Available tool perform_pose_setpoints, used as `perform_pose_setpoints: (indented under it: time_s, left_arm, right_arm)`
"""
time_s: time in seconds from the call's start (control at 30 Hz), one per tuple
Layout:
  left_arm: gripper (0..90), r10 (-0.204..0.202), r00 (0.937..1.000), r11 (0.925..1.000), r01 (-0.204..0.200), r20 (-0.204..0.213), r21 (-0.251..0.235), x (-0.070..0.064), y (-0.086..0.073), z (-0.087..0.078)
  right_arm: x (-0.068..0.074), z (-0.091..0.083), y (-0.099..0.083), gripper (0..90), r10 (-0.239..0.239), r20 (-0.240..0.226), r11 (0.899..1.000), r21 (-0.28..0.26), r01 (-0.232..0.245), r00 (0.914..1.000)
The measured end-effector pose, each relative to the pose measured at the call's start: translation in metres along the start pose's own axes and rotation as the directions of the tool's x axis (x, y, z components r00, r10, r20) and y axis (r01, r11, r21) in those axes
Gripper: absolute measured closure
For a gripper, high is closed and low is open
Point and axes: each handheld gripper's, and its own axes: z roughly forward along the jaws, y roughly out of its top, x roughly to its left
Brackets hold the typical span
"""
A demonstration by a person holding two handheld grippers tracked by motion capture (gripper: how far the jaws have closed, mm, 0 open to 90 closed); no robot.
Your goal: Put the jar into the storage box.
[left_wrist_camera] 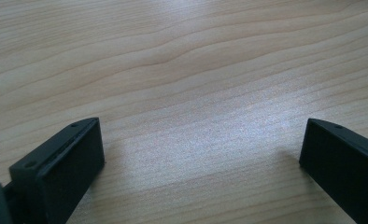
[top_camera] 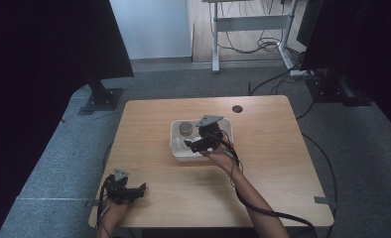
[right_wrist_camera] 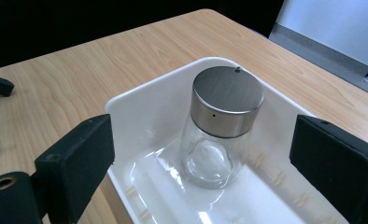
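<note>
Jar [right_wrist_camera: 222,126] upright in white tray [right_wrist_camera: 140,100] — right tool [right_wrist_camera: 203,154] open, apart

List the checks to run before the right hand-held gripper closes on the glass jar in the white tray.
1. Right hand-held gripper open wide: ok.
2. Glass jar upright in the white tray: ok.
3. Jar centred between the jaws: ok in the right gripper view.
4. Metal lid seated on the jar: ok; whether screwed tight, cannot tell.
5. Jaws low enough to reach the jar's body: cannot tell.
6. Left hand-held gripper open and away from the tray, near the table's front edge: ok.
</note>
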Motion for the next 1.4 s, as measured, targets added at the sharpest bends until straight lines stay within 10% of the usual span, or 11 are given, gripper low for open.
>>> perform_pose_setpoints:
  time_s: [1.4]
  left_arm:
    - [0.0, 0.002, 1.0000, 1.0000, -0.002, -0.001, 0.000, 0.000, 0.000, 0.000]
  right_arm:
    - [-0.001, -0.041, -0.037, 5.9, 0.004, 0.026, 1.000, 0.016, -0.004, 0.9997]
